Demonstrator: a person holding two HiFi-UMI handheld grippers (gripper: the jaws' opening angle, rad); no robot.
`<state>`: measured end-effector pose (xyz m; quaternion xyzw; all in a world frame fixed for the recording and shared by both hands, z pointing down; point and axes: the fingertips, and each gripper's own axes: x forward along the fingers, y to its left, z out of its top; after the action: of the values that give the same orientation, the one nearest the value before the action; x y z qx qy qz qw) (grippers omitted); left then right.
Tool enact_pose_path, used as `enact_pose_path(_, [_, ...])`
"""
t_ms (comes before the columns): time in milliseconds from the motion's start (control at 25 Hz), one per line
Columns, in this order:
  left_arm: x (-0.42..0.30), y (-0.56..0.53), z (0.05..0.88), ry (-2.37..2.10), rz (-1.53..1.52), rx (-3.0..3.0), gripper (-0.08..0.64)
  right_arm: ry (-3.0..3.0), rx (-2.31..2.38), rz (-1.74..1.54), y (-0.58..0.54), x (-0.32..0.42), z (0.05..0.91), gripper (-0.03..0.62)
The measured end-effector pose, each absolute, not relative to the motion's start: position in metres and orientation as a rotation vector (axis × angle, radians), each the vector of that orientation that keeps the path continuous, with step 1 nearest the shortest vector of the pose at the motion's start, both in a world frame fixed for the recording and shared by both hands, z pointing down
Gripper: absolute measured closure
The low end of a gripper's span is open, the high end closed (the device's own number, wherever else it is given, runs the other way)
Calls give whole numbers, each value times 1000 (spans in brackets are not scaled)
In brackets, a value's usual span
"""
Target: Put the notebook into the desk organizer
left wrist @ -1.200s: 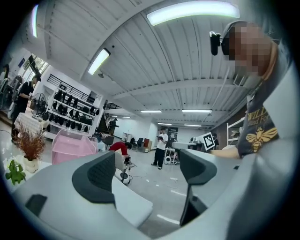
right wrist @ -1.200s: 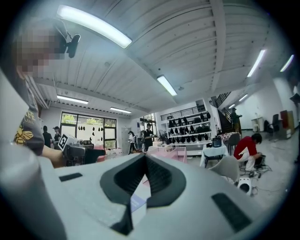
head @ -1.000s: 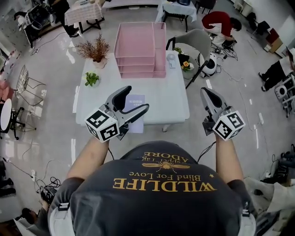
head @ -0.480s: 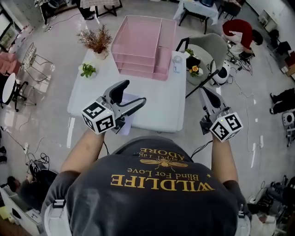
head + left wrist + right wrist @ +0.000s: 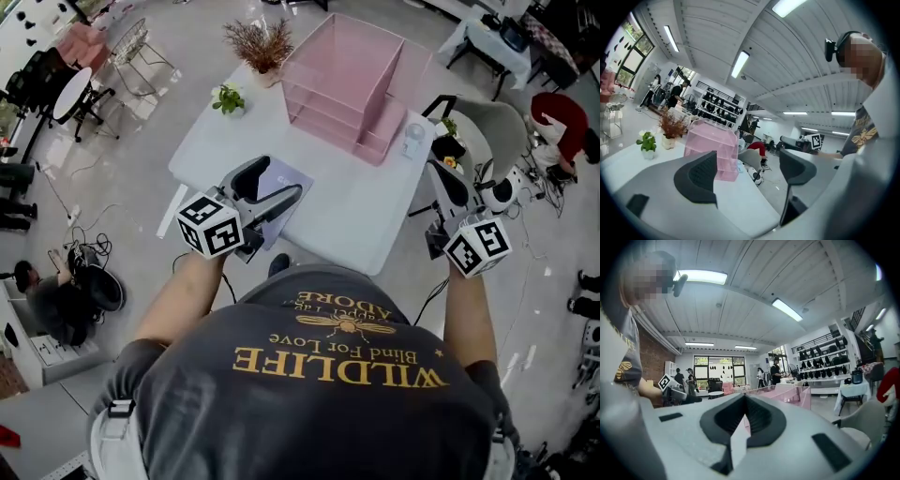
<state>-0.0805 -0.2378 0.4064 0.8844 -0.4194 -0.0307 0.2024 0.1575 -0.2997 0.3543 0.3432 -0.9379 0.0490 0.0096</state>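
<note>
A lavender notebook (image 5: 292, 175) lies flat near the front edge of the white table (image 5: 356, 220). My left gripper (image 5: 274, 184) hovers over it, open, with nothing between its jaws, and hides part of the cover. The pink tiered desk organizer (image 5: 347, 80) stands at the table's far side and shows beyond the left jaws (image 5: 712, 145). My right gripper (image 5: 442, 173) hangs off the table's right edge, shut and empty. In the right gripper view its jaws (image 5: 744, 397) meet, with the organizer (image 5: 787, 394) behind them.
A small green plant (image 5: 228, 97) and a vase of dried twigs (image 5: 261, 42) stand at the table's far left. A small white object (image 5: 412, 141) sits right of the organizer. A grey chair (image 5: 487, 131) is right of the table, and people stand in the room.
The head view has swung, so the table now sits tilted and further up-right. Both grippers keep their places relative to the body; left stays open, right stays shut.
</note>
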Motion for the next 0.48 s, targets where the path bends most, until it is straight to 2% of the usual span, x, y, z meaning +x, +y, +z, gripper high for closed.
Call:
enact_pose_path(280, [-152, -232, 465, -1246, -60, 2310, 144, -2926, 944, 175, -319, 83, 377, 592])
enact_pose_path(480, [-176, -209, 533, -1271, -27, 2142, 146, -2894, 831, 237, -324, 41, 405, 592])
